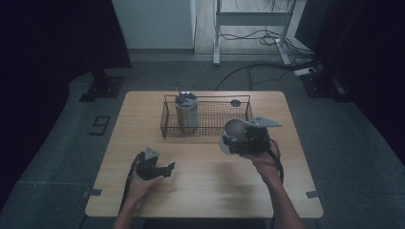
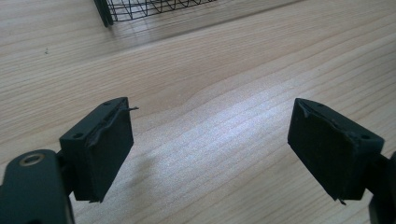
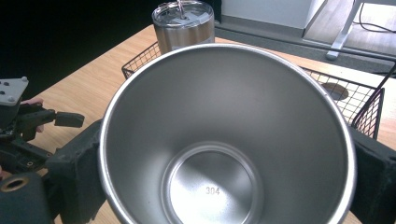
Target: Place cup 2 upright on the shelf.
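The steel cup [image 3: 227,140] sat clamped between the jaws of your right gripper [image 1: 237,140], its wall pressed on both sides by the black pads; its mouth faced the gripper's camera, it held nothing, and the stamp "304" showed on its bottom; in the high view you held it above the table [image 1: 200,191], just in front of the wire basket's [image 1: 208,131] near right corner. The basket held one lidded steel tumbler [image 1: 186,112], standing upright in its left half; a handle or straw rose from its lid, though which one you could not tell; the rest of the basket lay bare. Your left gripper [image 1: 162,169] rested near the table's front left, well apart from the cup and the basket; its jaws stood wide, with only wood between them.
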The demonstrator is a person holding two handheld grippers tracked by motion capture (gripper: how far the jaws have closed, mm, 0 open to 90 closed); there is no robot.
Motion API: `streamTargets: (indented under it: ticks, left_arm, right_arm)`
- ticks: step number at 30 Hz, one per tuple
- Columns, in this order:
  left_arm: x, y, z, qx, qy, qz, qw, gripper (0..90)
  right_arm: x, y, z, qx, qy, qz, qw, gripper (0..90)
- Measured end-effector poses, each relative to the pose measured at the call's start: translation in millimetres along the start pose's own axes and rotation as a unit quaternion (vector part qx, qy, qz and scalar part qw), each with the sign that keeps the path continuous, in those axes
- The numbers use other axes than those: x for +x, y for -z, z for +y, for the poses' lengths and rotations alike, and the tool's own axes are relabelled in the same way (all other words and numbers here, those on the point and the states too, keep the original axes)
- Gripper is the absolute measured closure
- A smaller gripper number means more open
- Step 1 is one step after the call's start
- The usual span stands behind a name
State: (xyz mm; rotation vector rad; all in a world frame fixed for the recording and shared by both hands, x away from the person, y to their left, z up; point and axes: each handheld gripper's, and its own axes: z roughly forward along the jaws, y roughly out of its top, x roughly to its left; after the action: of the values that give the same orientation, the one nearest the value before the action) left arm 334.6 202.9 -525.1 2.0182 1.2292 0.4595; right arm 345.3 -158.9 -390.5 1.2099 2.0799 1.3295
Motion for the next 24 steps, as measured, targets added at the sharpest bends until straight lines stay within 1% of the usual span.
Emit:
streamTargets:
  ticks: [9,18,24]
  left_arm:
    - [-0.5,-0.3,-0.3,0.002,-0.001,-0.004,1.0000,14.3]
    - [0.8,0.0,-0.6,0.003,0.000,-0.005,1.0000,14.4]
    - [1.8,0.2,-0.8,0.002,0.003,-0.005,1.0000,14.4]
  right_arm:
    - [-0.1,-1.8,7.2,0.000,0.003,-0.002,1.0000,6.2]
    - [-5.5,-3.1,12.6,-0.002,-0.003,-0.005,1.0000,6.2]
    - [-7.9,-5.2,16.3,-0.005,0.000,-0.008,1.0000,6.2]
